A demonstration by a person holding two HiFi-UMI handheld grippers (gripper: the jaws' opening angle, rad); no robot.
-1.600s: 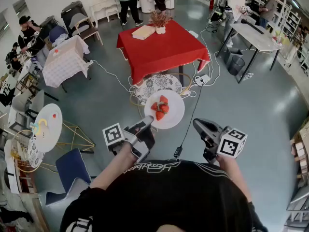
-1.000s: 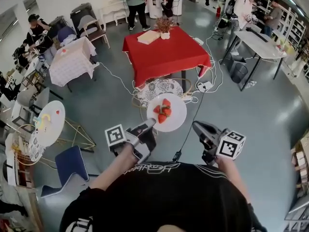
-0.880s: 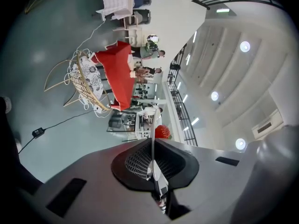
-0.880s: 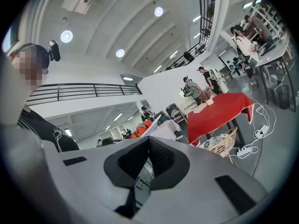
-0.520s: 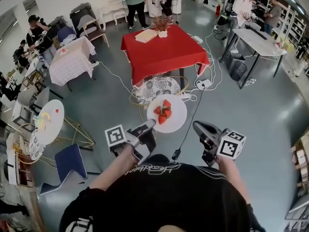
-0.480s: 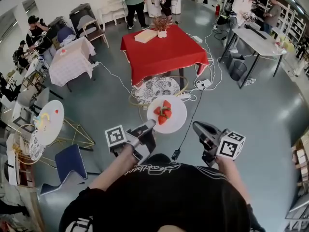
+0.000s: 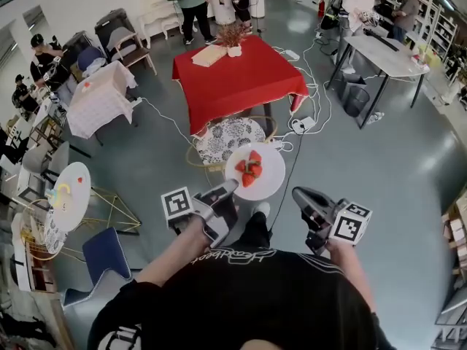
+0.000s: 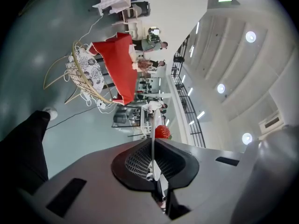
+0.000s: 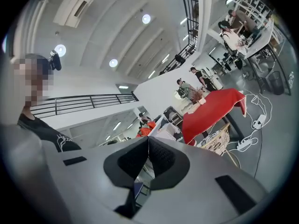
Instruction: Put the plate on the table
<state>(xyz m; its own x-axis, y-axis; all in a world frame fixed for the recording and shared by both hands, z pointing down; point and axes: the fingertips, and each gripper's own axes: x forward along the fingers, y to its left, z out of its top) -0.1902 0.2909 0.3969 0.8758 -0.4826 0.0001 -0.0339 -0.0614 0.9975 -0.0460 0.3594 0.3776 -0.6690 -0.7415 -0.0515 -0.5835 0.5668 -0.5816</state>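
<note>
A white plate [image 7: 264,178] with strawberries [image 7: 249,168] hangs in the air in front of me, level. My left gripper [image 7: 230,185] is shut on its near left rim. In the left gripper view the plate [image 8: 152,139] shows edge-on between the pads, with a strawberry [image 8: 162,131] past it. My right gripper [image 7: 298,193] is to the right of the plate, apart from it, shut and holding nothing; its pads meet [image 9: 148,140]. The red-clothed table [image 7: 237,75] stands ahead across the floor, also in both gripper views [image 8: 119,64] [image 9: 212,108].
A patterned round chair [image 7: 230,135] stands between me and the red table. A book [image 7: 208,55] and a vase of dried flowers [image 7: 233,39] sit on the table's far side. Cables [image 7: 303,122] lie on the floor at right. A grey table [image 7: 387,53] and several people are around.
The plate stays in my left gripper. I have stepped forward a little: a shoe now shows under the plate, and the red table has shifted slightly left in the head view.
</note>
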